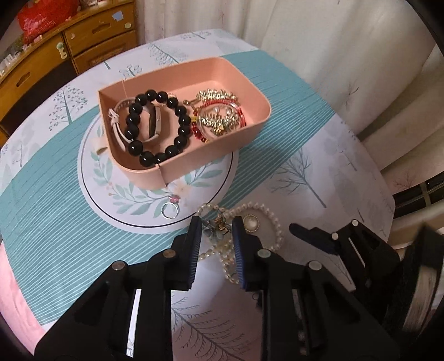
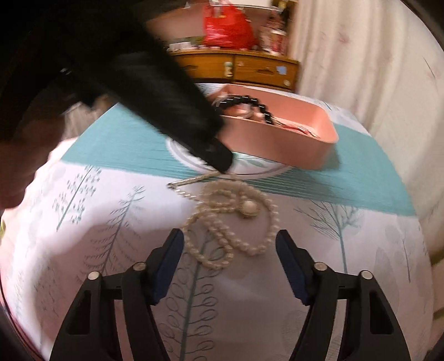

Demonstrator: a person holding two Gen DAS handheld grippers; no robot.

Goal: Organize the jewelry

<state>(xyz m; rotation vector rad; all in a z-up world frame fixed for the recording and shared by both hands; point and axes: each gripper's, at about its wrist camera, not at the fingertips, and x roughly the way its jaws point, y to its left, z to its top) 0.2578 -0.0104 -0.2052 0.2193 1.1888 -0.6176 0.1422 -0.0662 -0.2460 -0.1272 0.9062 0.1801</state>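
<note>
Pearl necklace [image 2: 236,222], cream beads looped around a round pendant, between both grippers' spread fingers [image 1: 197,238].

no words, labels, brands or numbers can be read in either view; the red bag [image 1: 41,19] on the wooden cabinet [image 1: 91,41] bears markings too blurred to read.

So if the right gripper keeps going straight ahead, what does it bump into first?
Most likely the white pearl necklace lying on the tree-print tablecloth, right ahead of the open right gripper. Depth is blurry, though.
</note>
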